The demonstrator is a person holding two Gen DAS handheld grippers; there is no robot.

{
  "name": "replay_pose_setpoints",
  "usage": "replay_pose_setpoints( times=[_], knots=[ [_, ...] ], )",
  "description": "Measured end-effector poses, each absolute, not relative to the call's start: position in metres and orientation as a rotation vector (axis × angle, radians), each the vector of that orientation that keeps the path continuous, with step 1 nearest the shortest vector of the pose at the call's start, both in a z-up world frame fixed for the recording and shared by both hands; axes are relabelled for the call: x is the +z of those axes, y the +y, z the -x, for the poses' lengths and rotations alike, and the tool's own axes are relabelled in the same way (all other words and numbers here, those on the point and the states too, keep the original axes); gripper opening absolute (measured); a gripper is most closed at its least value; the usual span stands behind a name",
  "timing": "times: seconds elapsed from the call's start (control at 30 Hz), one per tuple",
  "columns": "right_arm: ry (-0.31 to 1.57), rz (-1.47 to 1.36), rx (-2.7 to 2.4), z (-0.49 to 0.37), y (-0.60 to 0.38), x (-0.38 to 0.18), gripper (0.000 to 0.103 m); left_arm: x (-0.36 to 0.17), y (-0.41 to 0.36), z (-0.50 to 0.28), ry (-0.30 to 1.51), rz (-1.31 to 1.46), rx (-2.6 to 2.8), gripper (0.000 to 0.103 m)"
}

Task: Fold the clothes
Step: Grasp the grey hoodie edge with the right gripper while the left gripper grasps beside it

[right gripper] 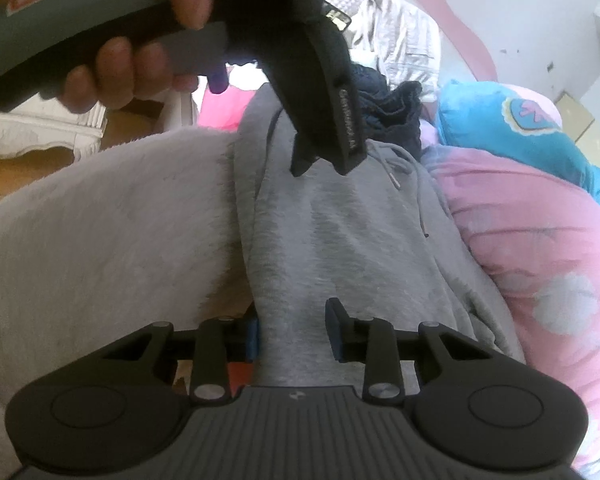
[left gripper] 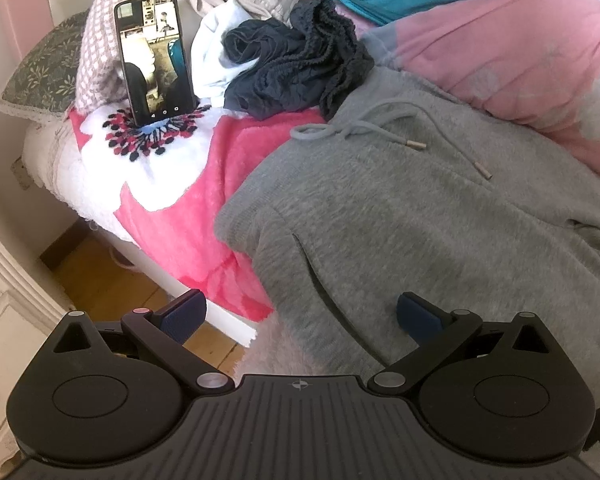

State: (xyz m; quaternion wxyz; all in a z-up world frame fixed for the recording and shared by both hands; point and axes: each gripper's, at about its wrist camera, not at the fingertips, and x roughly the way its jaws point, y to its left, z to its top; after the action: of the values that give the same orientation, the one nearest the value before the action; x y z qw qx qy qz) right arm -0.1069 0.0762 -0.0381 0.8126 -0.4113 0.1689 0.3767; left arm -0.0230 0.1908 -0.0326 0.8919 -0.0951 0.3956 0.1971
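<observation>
The grey sweatpants (left gripper: 400,216) lie spread on the bed, waistband and drawstring (left gripper: 364,128) toward the pile of unfolded clothes, with a pink blanket (left gripper: 204,196) under them on one side and a pink duvet (left gripper: 512,64) alongside on the other.

The right gripper (right gripper: 294,330) has its jaws narrowed around a raised ridge of the grey fabric near the lower end of the pants; the cloth sits between the pads (right gripper: 334,324) and seems pinched, though I can't be sure how firm the bite is. The left gripper (left gripper: 300,314) hovers over the pants' edge near the pocket slit (left gripper: 312,264) with its jaws wide apart and nothing in them.

The step looks like gathering the leg end to carry it up toward the waistband. To do that well, the right side should have both layers of cloth, not only the top one, before lifting. The left would do best to close on the matching edge at the same level, so the fold line comes out straight. Lift only enough to clear the bed, carry both hands together, and lay the hem square on the waistband without trapping the drawstring. The phone (left gripper: 154,56) propped near the pile and the dark garment (left gripper: 296,60) beyond the waistband are close enough that a long sweep could knock them.
</observation>
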Motion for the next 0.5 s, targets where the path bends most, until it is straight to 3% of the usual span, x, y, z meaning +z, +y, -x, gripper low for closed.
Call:
replay_pose_setpoints(
  times=[0.27,0.5],
  knots=[
    [0.387,0.758,0.778,0.091,0.066,-0.022,0.011,-0.027,0.196,0.037,0.747,0.219,0.376,0.102],
    [0.401,0.671,0.755,0.075,0.057,-0.006,0.009,-0.025,0.204,0.039,0.720,0.316,0.326,0.096]
  ],
)
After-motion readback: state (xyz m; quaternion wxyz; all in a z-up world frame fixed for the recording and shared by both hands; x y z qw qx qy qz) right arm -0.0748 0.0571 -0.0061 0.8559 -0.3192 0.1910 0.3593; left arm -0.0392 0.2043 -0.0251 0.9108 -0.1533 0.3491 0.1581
